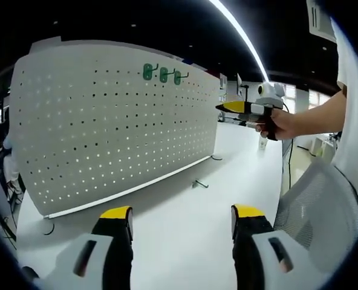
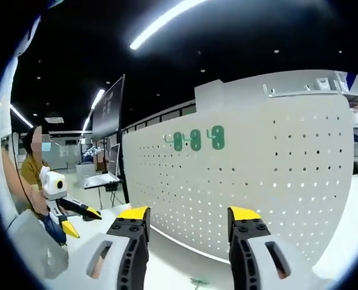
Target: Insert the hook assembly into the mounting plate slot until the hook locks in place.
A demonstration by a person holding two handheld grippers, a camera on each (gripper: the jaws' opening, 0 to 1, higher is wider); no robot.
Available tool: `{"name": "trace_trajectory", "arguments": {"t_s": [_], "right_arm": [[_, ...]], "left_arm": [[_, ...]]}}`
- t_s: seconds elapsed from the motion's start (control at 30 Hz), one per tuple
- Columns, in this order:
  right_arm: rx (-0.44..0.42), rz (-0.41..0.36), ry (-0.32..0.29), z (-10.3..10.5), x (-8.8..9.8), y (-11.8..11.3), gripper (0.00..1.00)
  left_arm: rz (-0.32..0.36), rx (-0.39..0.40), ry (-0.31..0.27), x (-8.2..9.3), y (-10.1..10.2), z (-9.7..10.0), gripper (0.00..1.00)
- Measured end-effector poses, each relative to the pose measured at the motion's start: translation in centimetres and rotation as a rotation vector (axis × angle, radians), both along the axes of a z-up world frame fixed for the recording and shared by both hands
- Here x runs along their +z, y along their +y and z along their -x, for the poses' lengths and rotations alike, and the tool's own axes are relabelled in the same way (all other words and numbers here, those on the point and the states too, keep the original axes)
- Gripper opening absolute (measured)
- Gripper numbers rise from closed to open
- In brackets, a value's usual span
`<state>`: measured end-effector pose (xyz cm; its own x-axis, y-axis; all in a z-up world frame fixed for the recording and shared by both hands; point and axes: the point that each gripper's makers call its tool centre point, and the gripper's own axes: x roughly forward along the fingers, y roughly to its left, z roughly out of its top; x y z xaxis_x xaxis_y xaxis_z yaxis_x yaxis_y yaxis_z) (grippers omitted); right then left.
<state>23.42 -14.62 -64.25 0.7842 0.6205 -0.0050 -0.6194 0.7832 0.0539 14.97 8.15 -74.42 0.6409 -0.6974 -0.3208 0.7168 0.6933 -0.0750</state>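
Nearest you in the left gripper view, your left gripper [image 1: 182, 220] stands wide open over the white desk [image 1: 185, 235], holding nothing. Beyond it a loose hook [image 1: 199, 183] lies on the desk just in front of the pegboard's [image 1: 106, 127] foot. Three green hooks [image 1: 162, 74] hang in a row near the board's top. In the right gripper view, your right gripper [image 2: 188, 220] is likewise spread and empty, facing the pegboard [image 2: 239, 181] and green hooks [image 2: 196, 140]. That view also shows a dark monitor [image 2: 109, 109] standing farther back.
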Motion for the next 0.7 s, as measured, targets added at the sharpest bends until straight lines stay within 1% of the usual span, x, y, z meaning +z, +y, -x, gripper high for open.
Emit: {"name": "trace_trajectory", "arguments": {"t_s": [0.27,0.37,0.47,0.7], "right_arm": [[0.021,0.009,0.03,1.5,-1.4,-0.2,0.52],[0.021,0.011,0.041,1.9,-1.8,-0.5,0.52],[0.019,0.003,0.054,2.2,-2.4,-0.7,0.52],[0.025,0.013,0.076,3.1,-3.3,-0.8,0.52]], "left_arm": [[0.001,-0.001,0.003,-0.1,0.0,0.0,0.68],[0.013,0.0,0.0,0.1,-0.1,0.0,0.69],[0.016,0.0,0.004,0.0,-0.1,0.0,0.69],[0.016,0.001,0.005,0.0,-0.1,-0.1,0.69]]}}
